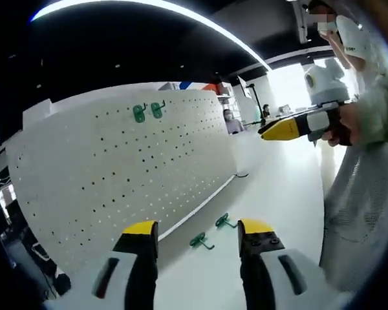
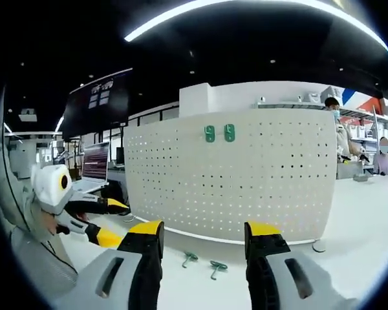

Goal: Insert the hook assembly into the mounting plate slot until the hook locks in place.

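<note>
- An open office hall with a dark ceiling and a curved strip light is seen, and a white worktop [image 2: 362,226] carries a tall white perforated pegboard panel [image 2: 246,174], standing upright.
- Two green plastic hooks [image 2: 219,133] are already seated side by side near the top edge of the pegboard panel.
- Two more loose green hooks are found lying on the worktop just in front of the panel's foot: one [image 2: 189,258] nearer the panel, the other [image 2: 217,266] beside it.
- The left gripper [image 1: 197,232] is held above the worktop with its yellow-tipped fingers spread apart and nothing between them; the loose hooks lie just ahead.
- The right gripper [image 2: 204,232] is likewise held released and empty, facing the panel squarely.
- The step in hand is judged to be the reach for a loose hook; no hook is yet grasped.
- The next move calls for one gripper to be lowered over a hook and clenched on it, then lifted to a free hole.
- People are seen in the background; nothing stands between the grippers and the hooks.
</note>
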`<state>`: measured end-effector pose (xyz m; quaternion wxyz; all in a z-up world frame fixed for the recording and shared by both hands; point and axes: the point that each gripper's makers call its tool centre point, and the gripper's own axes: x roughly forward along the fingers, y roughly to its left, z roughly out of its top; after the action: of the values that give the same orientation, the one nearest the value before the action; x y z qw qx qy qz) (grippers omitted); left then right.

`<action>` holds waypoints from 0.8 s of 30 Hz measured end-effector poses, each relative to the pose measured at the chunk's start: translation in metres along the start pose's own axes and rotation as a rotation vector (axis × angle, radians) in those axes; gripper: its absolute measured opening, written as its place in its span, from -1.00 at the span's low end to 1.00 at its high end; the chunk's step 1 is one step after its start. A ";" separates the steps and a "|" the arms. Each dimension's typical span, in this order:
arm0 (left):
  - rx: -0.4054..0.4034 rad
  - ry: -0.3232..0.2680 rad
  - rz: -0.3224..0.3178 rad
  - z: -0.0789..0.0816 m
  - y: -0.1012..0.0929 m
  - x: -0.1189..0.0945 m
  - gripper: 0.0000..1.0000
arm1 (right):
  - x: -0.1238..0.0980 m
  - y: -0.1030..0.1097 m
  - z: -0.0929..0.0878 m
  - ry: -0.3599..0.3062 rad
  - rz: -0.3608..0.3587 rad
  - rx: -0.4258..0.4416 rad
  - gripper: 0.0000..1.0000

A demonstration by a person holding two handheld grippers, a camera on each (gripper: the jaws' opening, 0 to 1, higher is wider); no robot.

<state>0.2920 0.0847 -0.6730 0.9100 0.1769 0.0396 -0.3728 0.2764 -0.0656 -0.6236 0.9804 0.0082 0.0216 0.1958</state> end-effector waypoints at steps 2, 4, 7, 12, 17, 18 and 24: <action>0.029 0.017 -0.019 -0.002 0.000 0.001 0.01 | 0.000 -0.001 0.000 -0.004 0.003 0.013 -0.04; 0.052 0.031 -0.030 -0.005 0.002 0.003 -0.01 | 0.000 -0.001 0.000 -0.003 0.005 0.022 -0.04; 0.078 0.056 -0.046 -0.011 0.007 0.008 -0.08 | 0.000 -0.002 0.000 -0.007 0.007 0.034 -0.04; 0.127 0.081 -0.073 -0.013 0.013 0.019 -0.16 | 0.001 -0.001 0.000 -0.008 0.016 0.045 -0.04; 0.169 0.083 -0.105 -0.007 0.018 0.033 -0.23 | 0.000 0.001 0.000 -0.010 0.024 0.050 -0.04; 0.174 0.083 -0.110 -0.007 0.018 0.036 -0.25 | 0.000 0.000 0.000 -0.011 0.024 0.052 -0.04; 0.228 0.103 -0.175 -0.010 0.020 0.056 -0.33 | 0.000 -0.003 0.001 -0.016 0.014 0.067 -0.04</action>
<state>0.3471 0.0640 -0.6880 0.8449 0.2938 0.0588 -0.4431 0.2773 -0.0686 -0.6224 0.9783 0.0427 0.0202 0.2016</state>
